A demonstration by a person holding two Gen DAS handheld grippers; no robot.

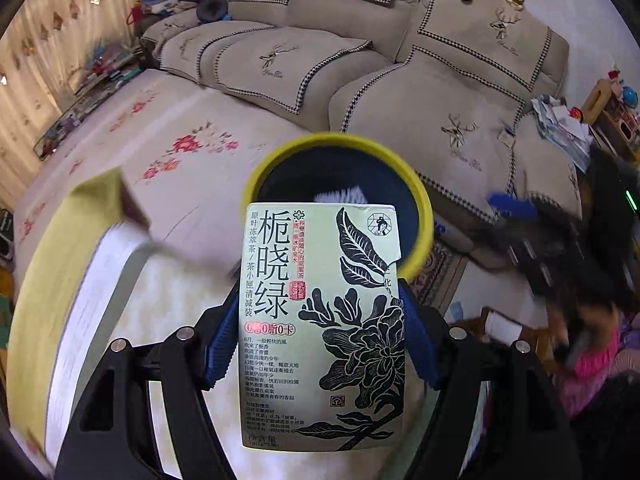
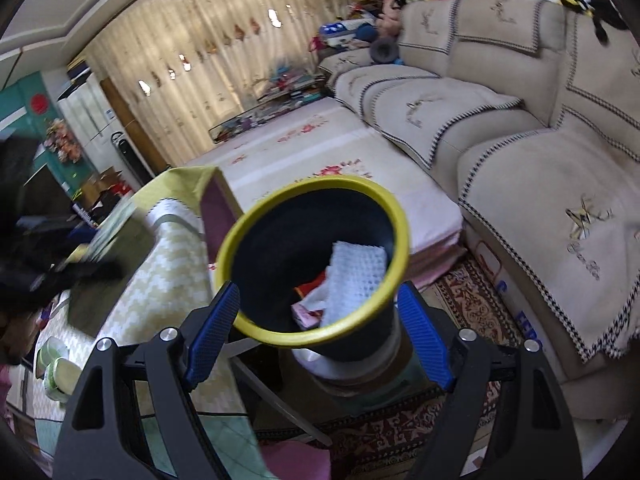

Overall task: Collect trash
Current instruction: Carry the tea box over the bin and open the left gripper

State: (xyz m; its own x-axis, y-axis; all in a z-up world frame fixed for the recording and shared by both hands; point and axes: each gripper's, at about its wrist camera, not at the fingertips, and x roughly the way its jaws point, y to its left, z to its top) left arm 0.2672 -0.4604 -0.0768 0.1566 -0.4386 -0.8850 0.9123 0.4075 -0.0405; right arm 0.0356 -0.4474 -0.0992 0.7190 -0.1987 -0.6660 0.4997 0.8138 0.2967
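My left gripper [image 1: 320, 320] has its jaws clamped on the flat sides of the tea carton [image 1: 320, 320], held upright so it can fall end-first into the bin [image 1: 416, 184] just ahead. My right gripper [image 2: 320, 332] grips the bin [image 2: 312, 336] by its dark wall below the yellow rim — mouth tilted toward me, paper scraps already inside.
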